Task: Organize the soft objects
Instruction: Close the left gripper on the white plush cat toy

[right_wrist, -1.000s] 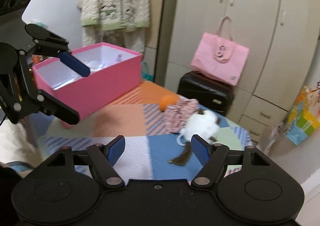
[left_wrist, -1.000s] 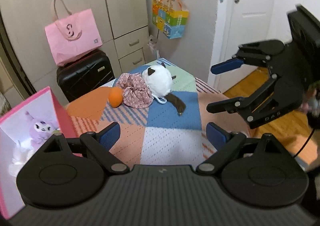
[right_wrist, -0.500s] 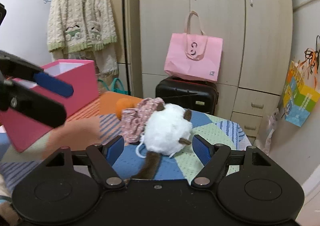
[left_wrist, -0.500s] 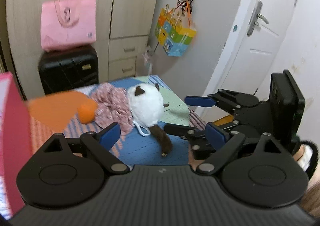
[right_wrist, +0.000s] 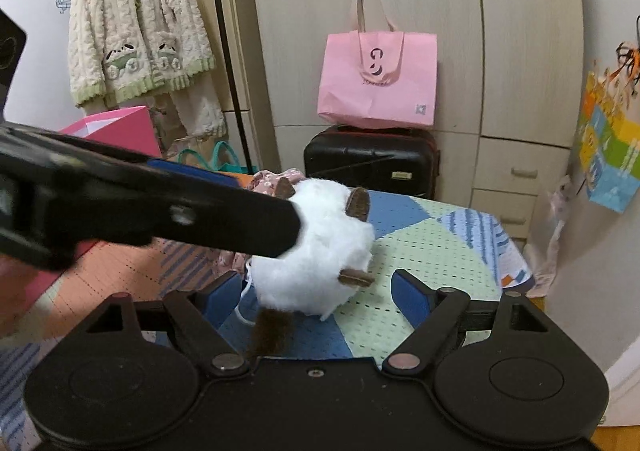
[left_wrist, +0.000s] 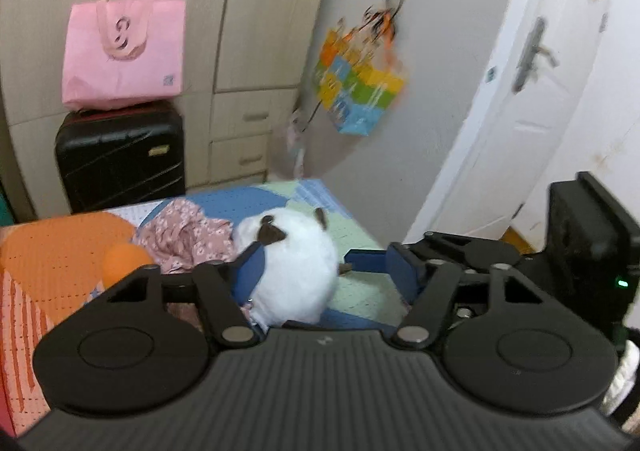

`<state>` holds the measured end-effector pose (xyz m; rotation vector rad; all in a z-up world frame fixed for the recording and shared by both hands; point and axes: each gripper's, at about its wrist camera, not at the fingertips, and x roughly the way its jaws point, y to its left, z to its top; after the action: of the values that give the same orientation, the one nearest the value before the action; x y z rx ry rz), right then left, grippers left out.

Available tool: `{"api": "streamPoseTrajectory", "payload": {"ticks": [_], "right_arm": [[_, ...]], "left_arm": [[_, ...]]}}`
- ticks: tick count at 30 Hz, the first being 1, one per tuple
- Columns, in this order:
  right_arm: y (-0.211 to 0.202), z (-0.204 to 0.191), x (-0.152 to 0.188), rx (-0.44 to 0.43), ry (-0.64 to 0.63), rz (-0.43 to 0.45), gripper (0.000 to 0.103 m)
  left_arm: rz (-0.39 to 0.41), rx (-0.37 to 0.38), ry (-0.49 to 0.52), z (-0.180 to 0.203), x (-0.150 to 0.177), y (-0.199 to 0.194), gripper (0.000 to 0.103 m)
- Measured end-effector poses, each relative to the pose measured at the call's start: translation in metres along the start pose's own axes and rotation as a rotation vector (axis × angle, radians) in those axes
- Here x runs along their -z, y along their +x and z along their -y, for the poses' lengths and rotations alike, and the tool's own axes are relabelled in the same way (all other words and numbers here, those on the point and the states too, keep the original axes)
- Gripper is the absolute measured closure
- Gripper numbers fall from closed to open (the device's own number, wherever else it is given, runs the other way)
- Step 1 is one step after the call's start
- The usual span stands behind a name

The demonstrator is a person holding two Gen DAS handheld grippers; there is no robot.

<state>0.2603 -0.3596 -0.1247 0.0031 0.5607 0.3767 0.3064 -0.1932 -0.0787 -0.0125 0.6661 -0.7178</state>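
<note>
Bedroom corner: beige wardrobe (right_wrist: 420,31), black suitcase (right_wrist: 370,161) with pink tote bag (right_wrist: 378,81) on top, knit cardigan (right_wrist: 136,27) hanging at left, white door (left_wrist: 520,103) at right. Patchwork mat (right_wrist: 432,263) underfoot. White plush cat (right_wrist: 316,247) lying on mat, against floral fabric (left_wrist: 184,235); orange ball (left_wrist: 122,265) just beside fabric. Pink box (right_wrist: 116,127) behind. Left gripper (left_wrist: 320,267) around plush, jaws just closing, left pad touching fur, right pad apart. Right gripper (right_wrist: 308,299) spread wide, just opening, plush between pads, untouched. Left gripper's finger crossing right view, hiding part of plush.
</note>
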Motion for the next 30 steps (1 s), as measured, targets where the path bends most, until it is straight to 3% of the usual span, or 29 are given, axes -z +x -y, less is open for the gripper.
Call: {"api": "streamPoseTrajectory", "payload": {"ticks": [4,9,13,15,19,30], "right_arm": [[0.013,0.006,-0.002,-0.045,0.039,-0.040,0.018],[0.023,0.010,-0.001,-0.071,0.073,-0.043,0.018],[0.027,0.011,-0.003,-0.077,0.075,-0.029,0.020],[0.029,0.011,-0.002,-0.073,0.067,-0.037,0.029],[0.027,0.010,0.000,-0.074,0.063,-0.025,0.039],[0.003,0.002,0.007,-0.028,0.073,0.002,0.041]], "left_arm": [[-0.005,-0.017,-0.067,-0.009,-0.005,0.010,0.046],[0.029,-0.081,-0.020,-0.006,-0.003,0.017,0.046],[-0.007,-0.095,-0.067,-0.009,-0.003,0.025,0.046],[-0.005,-0.101,-0.045,-0.005,-0.002,0.024,0.046],[-0.021,-0.145,-0.021,-0.001,0.001,0.031,0.046],[-0.016,-0.145,0.050,0.027,0.011,0.013,0.047]]}}
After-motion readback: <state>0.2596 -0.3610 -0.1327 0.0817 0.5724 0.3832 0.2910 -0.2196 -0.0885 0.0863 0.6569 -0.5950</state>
